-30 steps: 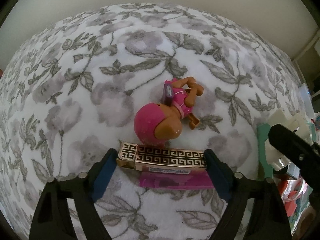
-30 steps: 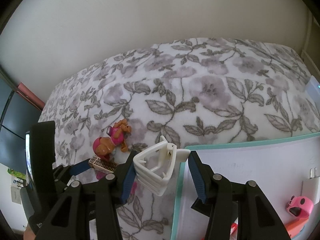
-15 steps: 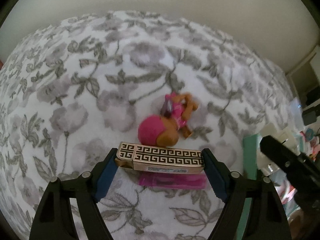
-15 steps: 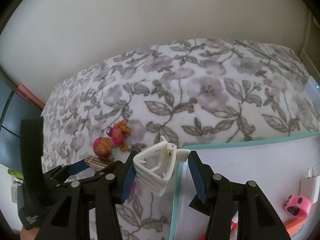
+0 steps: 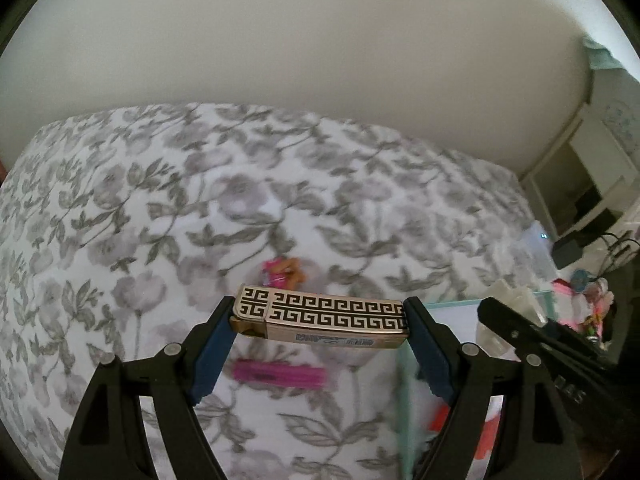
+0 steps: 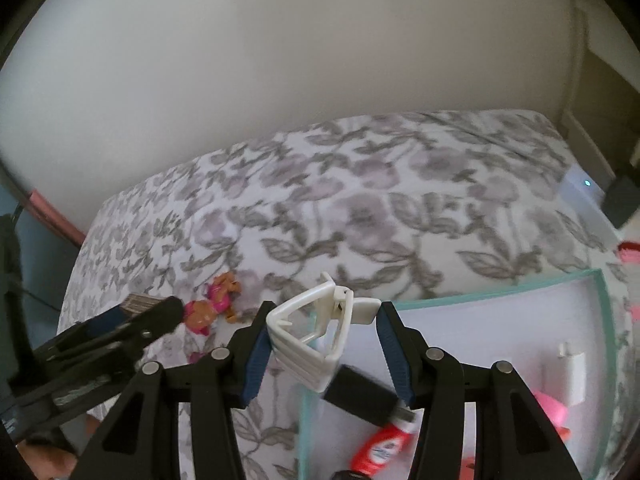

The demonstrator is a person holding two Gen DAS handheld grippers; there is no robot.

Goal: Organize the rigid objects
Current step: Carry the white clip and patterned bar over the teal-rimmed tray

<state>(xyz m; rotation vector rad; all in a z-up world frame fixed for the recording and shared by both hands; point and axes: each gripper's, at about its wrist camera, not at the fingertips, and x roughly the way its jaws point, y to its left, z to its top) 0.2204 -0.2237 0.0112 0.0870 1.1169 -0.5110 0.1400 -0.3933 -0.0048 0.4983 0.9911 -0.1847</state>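
My left gripper (image 5: 320,322) is shut on a gold case with a black key pattern (image 5: 322,316), held crosswise above the floral bedspread (image 5: 180,208). A pink flat object (image 5: 280,374) and a pink and brown toy dog (image 5: 282,272) lie on the spread below it. My right gripper (image 6: 320,334) is shut on a white plastic clip (image 6: 316,332), held over the left edge of a white tray with a teal rim (image 6: 600,300). The toy dog (image 6: 210,308) and the left gripper (image 6: 120,320) show at the left of the right wrist view.
The tray holds a black block (image 6: 362,394), a red tube (image 6: 380,446), a white plug (image 6: 572,372) and pink items (image 6: 552,408). A wall rises behind the bed. Furniture and a black box (image 6: 622,200) stand at the right.
My left gripper has lifted the gold case off the spread and moved right toward the tray. The right gripper with the clip has risen and shifted over the tray's left edge.
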